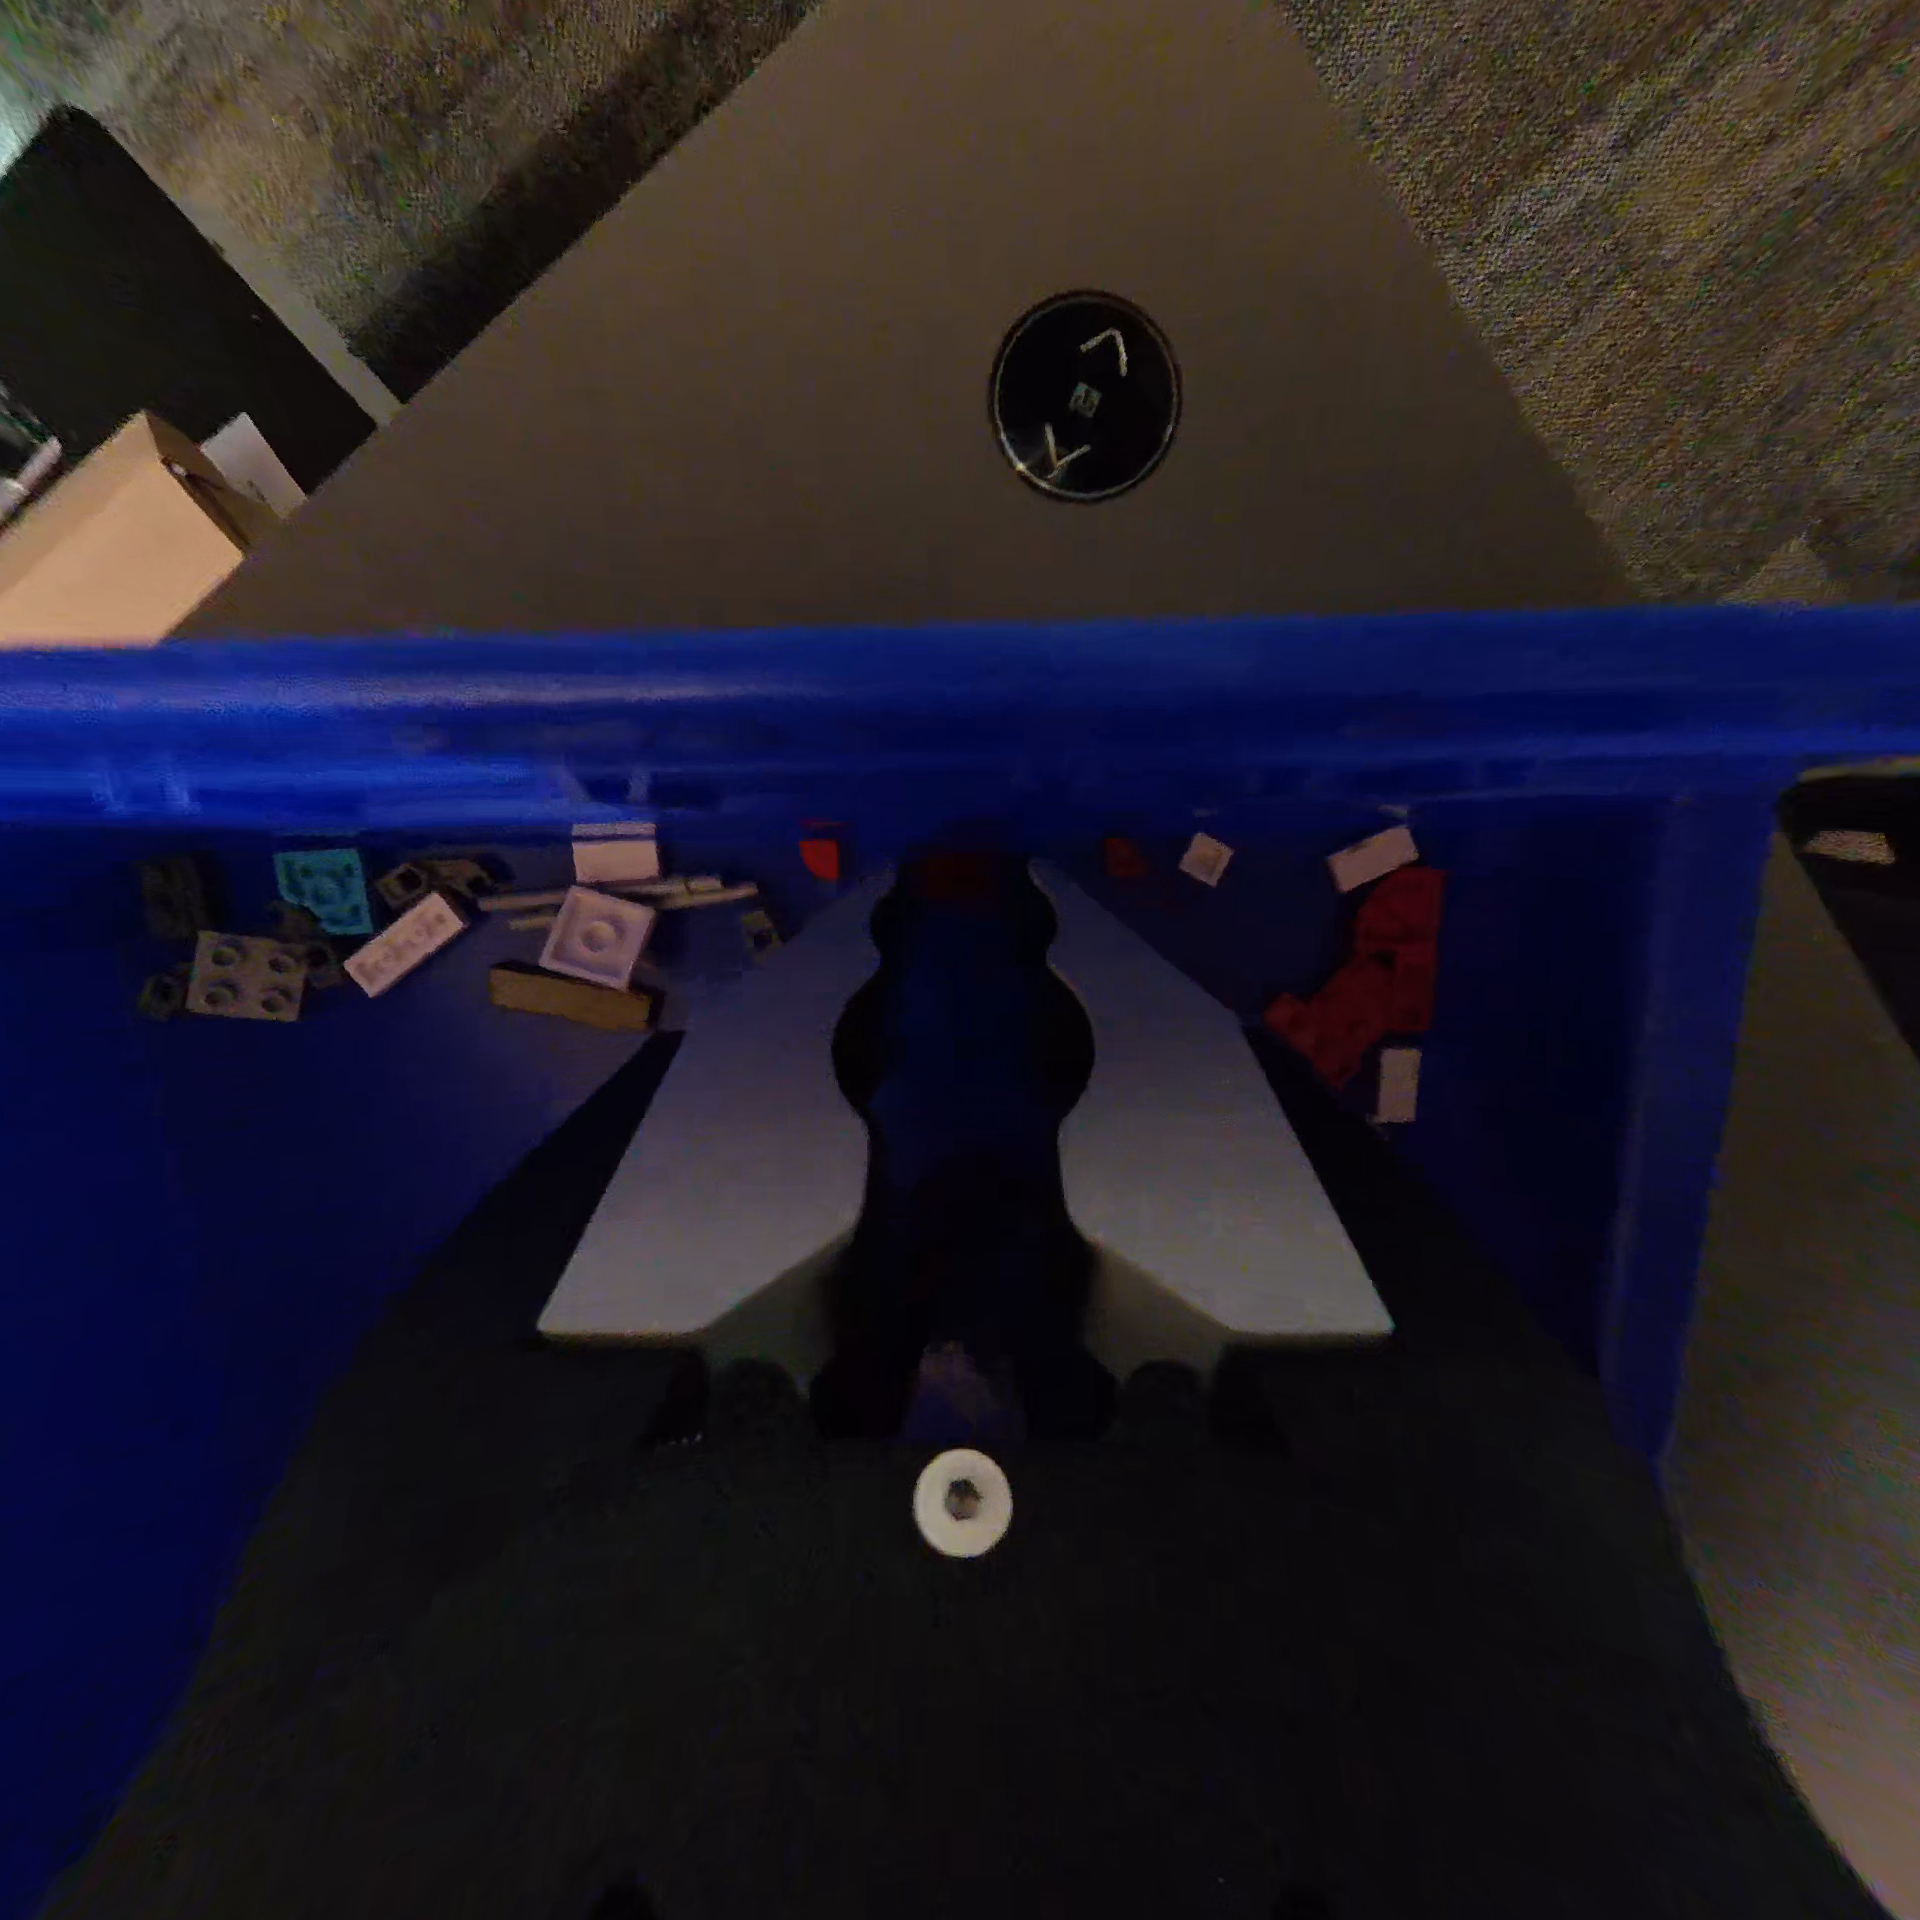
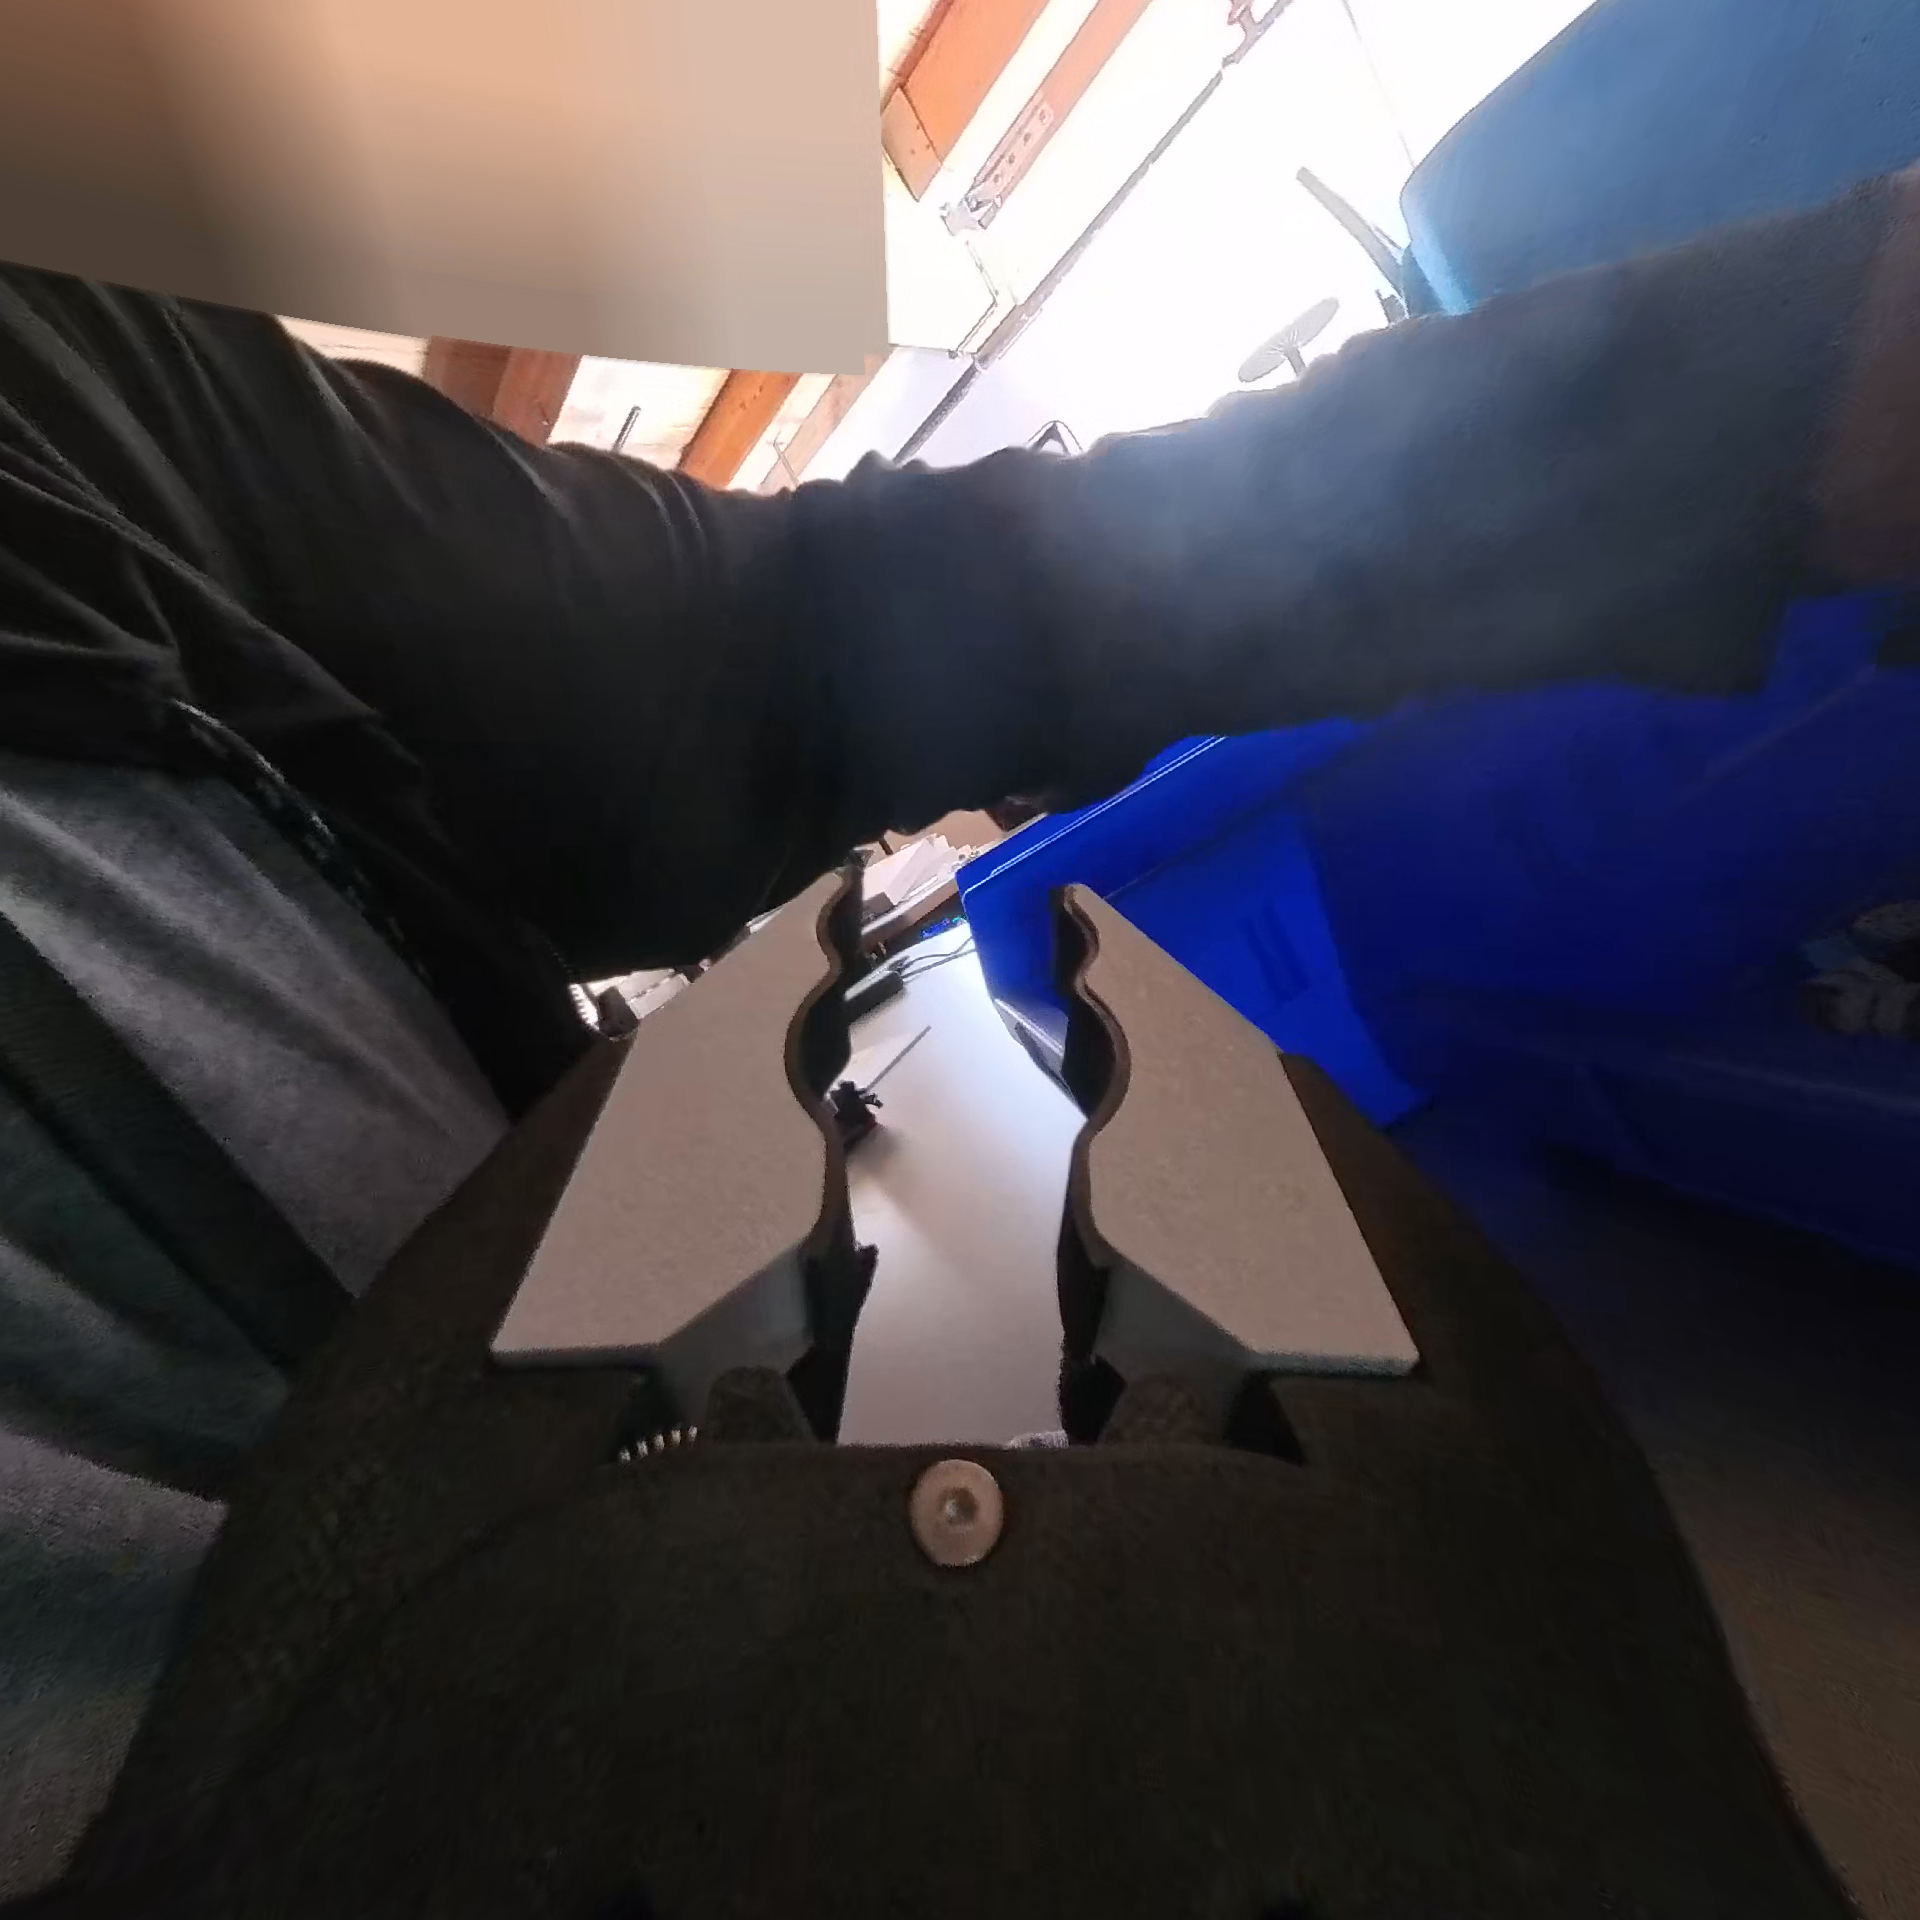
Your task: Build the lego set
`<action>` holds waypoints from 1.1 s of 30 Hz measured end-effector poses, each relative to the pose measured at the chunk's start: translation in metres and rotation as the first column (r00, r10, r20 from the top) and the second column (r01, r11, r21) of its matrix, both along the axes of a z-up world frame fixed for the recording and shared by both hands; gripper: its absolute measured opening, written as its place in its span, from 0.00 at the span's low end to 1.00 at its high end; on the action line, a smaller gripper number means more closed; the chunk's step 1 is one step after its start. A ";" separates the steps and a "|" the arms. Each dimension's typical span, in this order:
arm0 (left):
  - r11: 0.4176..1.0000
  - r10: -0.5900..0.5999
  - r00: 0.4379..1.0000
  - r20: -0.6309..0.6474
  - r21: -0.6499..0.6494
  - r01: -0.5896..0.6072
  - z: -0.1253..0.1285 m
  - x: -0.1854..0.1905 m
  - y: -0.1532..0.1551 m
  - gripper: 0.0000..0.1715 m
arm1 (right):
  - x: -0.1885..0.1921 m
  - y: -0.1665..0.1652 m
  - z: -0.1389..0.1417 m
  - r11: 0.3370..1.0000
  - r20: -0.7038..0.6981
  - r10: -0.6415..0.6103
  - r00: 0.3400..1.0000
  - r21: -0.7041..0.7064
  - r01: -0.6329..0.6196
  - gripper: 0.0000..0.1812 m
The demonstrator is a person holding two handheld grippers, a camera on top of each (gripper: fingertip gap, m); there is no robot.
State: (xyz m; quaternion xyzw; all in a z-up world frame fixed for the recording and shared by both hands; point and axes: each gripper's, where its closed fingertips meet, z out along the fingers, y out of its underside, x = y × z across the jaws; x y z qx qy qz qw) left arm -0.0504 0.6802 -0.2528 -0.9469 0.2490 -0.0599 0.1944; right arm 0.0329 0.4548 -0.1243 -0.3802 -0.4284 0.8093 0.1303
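My left gripper [image 1: 964, 868] is down inside the blue bin [image 1: 935, 717]. Its jaws stand narrowed on either side of a small red piece [image 1: 961, 871] at the tips; it is too dark to tell whether they press on it. Loose pieces lie on the bin floor: grey, white, teal [image 1: 324, 891] and tan ones at left, a red cluster [image 1: 1366, 971] at right. My right gripper [image 2: 956, 914] is open and empty, low over the white table [image 2: 966, 1195] beside the bin [image 2: 1507, 914]. A small dark and red lego build [image 2: 854, 1107] stands on the table between its fingers.
A round black grommet [image 1: 1085, 397] sits in the table beyond the bin. A cardboard box [image 1: 114, 540] stands far left on the carpet. A person's dark sleeve [image 2: 1143, 623] reaches across above the bin. A thin rod [image 2: 902, 1049] lies on the table. About 25 centimetres separates my left fingertips from my right. Measured from the fingertips, the round black grommet [image 1: 1085, 397] is 9 centimetres or so from the left gripper and 30 centimetres from the right.
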 end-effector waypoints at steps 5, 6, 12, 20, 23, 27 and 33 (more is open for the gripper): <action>0.984 0.146 0.974 0.172 0.080 -0.162 0.071 0.004 -0.048 0.10 | -0.001 0.002 -0.001 1.000 0.010 -0.003 1.000 -0.006 0.003 0.20; 0.974 0.174 0.961 0.213 0.107 -0.200 0.090 0.004 -0.066 0.10 | -0.002 0.002 -0.001 1.000 0.013 0.000 1.000 -0.011 0.000 0.20; 0.870 0.401 0.868 0.294 0.174 -0.461 0.148 0.001 -0.225 0.10 | -0.006 0.009 -0.003 0.998 0.050 0.042 0.998 -0.046 -0.039 0.20; 0.327 0.912 0.344 0.224 0.112 -0.938 0.102 -0.011 -0.480 0.10 | -0.017 0.010 -0.013 0.995 0.146 0.087 0.986 -0.065 -0.078 0.20; 0.070 0.970 0.096 0.223 0.122 -0.990 0.087 0.007 -0.563 0.10 | -0.021 0.007 -0.017 0.996 0.178 0.082 0.981 -0.035 -0.077 0.20; -0.125 0.976 -0.092 0.198 0.159 -0.979 0.069 0.030 -0.641 0.10 | -0.029 -0.006 -0.027 0.995 0.239 0.058 0.969 0.071 -0.077 0.20; -0.180 0.974 -0.156 0.162 0.144 -0.973 0.043 0.063 -0.692 0.10 | -0.036 -0.025 -0.041 0.971 0.302 0.007 0.953 0.228 -0.079 0.21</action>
